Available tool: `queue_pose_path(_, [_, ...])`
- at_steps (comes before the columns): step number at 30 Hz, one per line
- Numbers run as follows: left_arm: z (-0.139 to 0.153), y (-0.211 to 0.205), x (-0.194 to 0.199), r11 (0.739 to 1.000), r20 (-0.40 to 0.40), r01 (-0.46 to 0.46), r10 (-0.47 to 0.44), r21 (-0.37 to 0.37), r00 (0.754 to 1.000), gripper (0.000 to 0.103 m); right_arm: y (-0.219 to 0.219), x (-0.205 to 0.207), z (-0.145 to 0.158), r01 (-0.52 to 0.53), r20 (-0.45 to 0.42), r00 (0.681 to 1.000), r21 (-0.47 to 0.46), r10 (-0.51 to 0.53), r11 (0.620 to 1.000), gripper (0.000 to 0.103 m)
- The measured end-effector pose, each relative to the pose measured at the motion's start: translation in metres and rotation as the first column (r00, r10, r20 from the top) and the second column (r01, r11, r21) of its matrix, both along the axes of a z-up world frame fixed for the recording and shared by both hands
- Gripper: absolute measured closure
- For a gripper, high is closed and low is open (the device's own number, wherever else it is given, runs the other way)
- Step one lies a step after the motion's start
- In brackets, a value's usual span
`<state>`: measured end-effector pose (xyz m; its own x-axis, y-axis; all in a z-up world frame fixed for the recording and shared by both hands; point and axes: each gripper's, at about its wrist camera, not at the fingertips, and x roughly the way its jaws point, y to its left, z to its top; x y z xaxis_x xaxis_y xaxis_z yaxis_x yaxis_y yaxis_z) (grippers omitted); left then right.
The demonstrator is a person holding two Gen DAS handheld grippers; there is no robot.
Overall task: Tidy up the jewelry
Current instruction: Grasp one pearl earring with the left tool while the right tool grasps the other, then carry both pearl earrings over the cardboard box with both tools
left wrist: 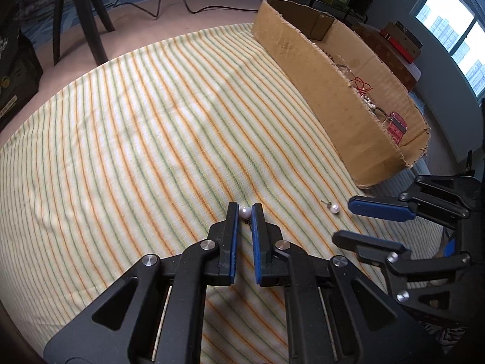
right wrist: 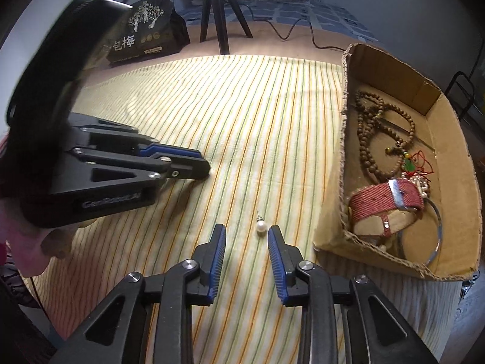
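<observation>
Two pearl stud earrings lie on the striped cloth [left wrist: 136, 139]. My left gripper [left wrist: 245, 209] is closed around one pearl earring [left wrist: 245, 211], which sits between its blue-padded fingertips on the cloth. The other pearl earring [left wrist: 334, 208] lies to its right; in the right wrist view this pearl [right wrist: 261, 227] sits between the tips of my open right gripper [right wrist: 246, 232], nearer the right finger and untouched. The right gripper also shows in the left wrist view [left wrist: 348, 221], and the left gripper in the right wrist view [right wrist: 203, 160]. The cardboard box [right wrist: 342, 139] holds other jewelry.
The box holds a wooden bead necklace [right wrist: 372, 139], a pink strap [right wrist: 385, 203], a metal bangle [right wrist: 436, 242] and a red cord charm [right wrist: 421, 160]. A black bag [right wrist: 145, 36], a tripod [right wrist: 218, 9] and a cable [left wrist: 169, 3] stand beyond the cloth.
</observation>
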<state>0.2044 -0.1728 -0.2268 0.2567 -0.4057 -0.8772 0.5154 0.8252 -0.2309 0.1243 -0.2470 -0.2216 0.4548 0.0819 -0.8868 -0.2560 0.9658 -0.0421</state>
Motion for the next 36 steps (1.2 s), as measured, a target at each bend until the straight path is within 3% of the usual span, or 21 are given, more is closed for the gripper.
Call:
queue_pose_path(12, [0.001, 0.010, -0.004, 1.000, -0.004, -0.009, 0.009, -0.006, 1.000, 0.096, 0.006, 0.016, -0.013, 0.015, 0.002, 1.000, -0.053, -0.015, 0.998, 0.082])
queue_pose_path(17, [0.002, 0.010, -0.002, 1.000, -0.007, -0.013, 0.013, -0.007, 1.000, 0.096, 0.005, 0.014, -0.013, 0.016, -0.006, 1.000, -0.070, -0.017, 0.997, 0.097])
queue_pose_path(21, [0.002, 0.012, -0.003, 1.000, -0.006, -0.021, 0.021, -0.006, 1.000, 0.096, 0.006, 0.013, -0.012, 0.006, -0.003, 1.000, -0.079, -0.006, 0.997, 0.097])
queue_pose_path(36, [0.030, 0.037, -0.007, 0.993, 0.015, -0.112, 0.113, -0.045, 0.994, 0.096, 0.014, -0.003, 0.035, -0.036, 0.093, 0.995, -0.027, 0.038, 0.999, 0.097])
